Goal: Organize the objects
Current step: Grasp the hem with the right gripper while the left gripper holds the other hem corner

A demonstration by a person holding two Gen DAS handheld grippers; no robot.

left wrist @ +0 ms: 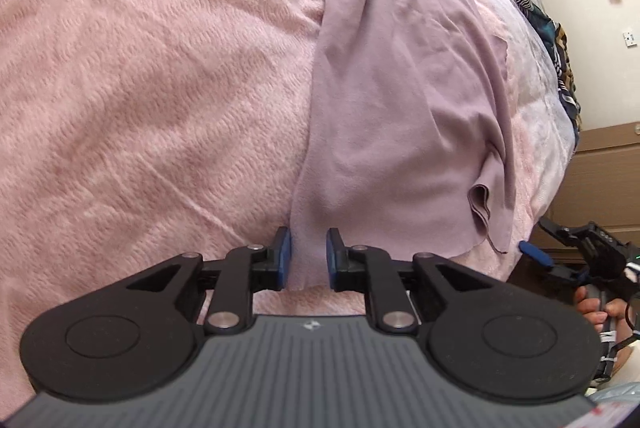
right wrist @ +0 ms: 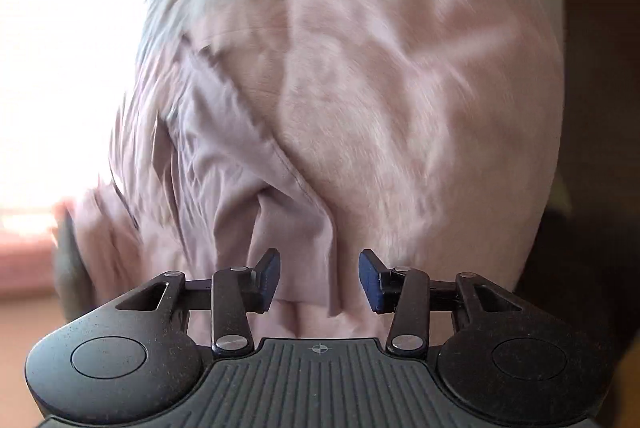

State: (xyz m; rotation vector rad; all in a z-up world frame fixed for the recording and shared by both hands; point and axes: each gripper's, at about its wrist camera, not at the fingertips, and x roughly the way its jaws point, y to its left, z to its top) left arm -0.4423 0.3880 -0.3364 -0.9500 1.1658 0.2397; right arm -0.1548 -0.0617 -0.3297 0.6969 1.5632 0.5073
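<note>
Left wrist: soft mauve cloth (left wrist: 404, 100), creased.

A bed (left wrist: 140, 68) covered by a textured pink blanket (left wrist: 160, 128) carries a mauve cloth (left wrist: 400, 88), which lies partly folded in a long strip across the blanket, one corner curled over near the bed's edge. Dark patterned fabric (left wrist: 556, 44) lies along the far side of the bed, beside a pale wall.
</note>
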